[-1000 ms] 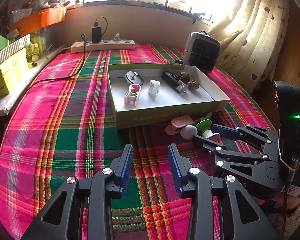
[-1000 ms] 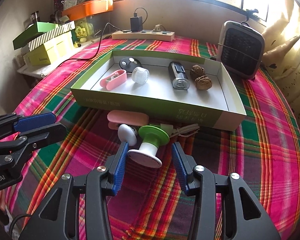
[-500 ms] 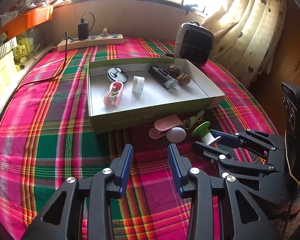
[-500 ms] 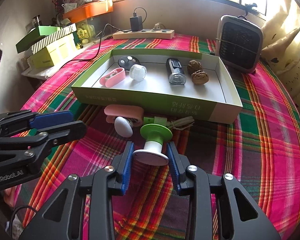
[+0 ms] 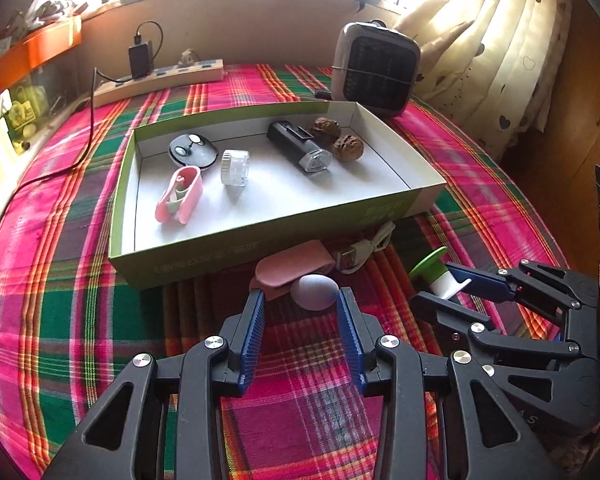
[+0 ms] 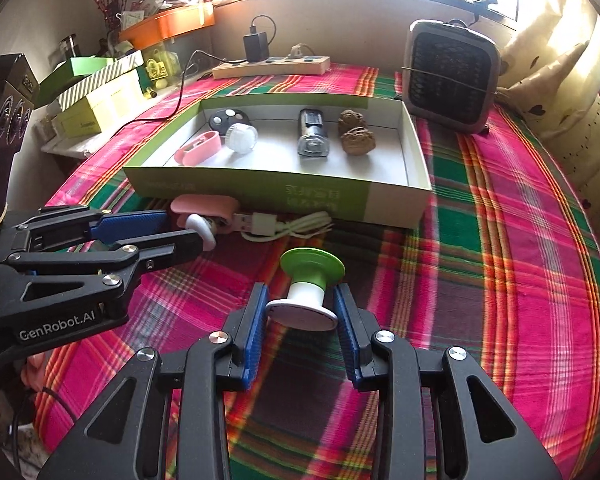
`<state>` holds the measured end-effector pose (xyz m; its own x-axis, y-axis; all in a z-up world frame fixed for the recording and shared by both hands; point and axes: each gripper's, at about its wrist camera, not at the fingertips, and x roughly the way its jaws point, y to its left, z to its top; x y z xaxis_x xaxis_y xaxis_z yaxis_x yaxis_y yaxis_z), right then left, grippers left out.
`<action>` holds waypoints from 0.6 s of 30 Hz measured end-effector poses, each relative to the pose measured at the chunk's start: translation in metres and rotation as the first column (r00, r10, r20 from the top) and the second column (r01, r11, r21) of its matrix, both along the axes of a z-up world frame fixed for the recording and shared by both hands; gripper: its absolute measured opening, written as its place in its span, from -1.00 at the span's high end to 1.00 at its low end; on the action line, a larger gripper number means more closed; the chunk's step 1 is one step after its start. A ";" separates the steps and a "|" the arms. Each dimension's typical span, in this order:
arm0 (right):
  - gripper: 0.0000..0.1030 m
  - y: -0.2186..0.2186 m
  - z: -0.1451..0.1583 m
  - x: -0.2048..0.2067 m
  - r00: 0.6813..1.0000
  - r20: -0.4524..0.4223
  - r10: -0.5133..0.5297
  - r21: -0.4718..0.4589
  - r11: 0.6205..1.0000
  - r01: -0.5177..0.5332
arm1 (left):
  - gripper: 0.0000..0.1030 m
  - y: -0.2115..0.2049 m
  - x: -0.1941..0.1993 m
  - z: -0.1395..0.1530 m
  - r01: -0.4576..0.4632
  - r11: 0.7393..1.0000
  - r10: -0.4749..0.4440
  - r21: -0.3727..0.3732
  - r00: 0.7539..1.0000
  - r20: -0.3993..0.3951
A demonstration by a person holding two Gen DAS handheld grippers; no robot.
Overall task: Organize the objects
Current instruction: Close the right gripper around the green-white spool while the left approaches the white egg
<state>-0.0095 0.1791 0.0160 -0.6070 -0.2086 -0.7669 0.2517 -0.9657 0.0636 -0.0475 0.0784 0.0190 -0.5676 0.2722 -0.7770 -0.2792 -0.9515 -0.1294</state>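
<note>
A green and white spool [image 6: 306, 284] is clamped by its white base in my right gripper [image 6: 300, 314], which is shut on it; the left wrist view shows this spool [image 5: 436, 272] tilted in the right gripper [image 5: 444, 288]. A white egg-shaped thing [image 5: 315, 286] lies on the plaid cloth against a pink case [image 5: 290, 264]. My left gripper [image 5: 302, 312] stands open with the egg at its fingertips, a gap showing on the left side. From the right wrist view the left gripper [image 6: 188, 228] reaches in from the left around the egg [image 6: 202, 230].
A shallow green box [image 5: 204, 260] behind holds a black round remote [image 5: 190, 150], a pink clip [image 5: 180, 194], a clear cap [image 5: 234, 166], a black lamp [image 5: 298, 146] and two walnuts [image 5: 348, 148]. A white USB cable [image 6: 284, 226] lies before it. A small heater [image 6: 450, 76] and power strip [image 6: 272, 66] stand at the back.
My right gripper closed on the spool and drew it away to the right of the egg. My left gripper moved forward until the egg sat at its fingertips.
</note>
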 end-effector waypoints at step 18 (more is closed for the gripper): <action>0.33 0.018 -0.001 -0.003 1.000 0.005 0.017 -0.012 1.000 -0.017 | 0.29 0.002 -0.002 0.001 -0.094 0.995 0.094 -0.029 0.995 -0.015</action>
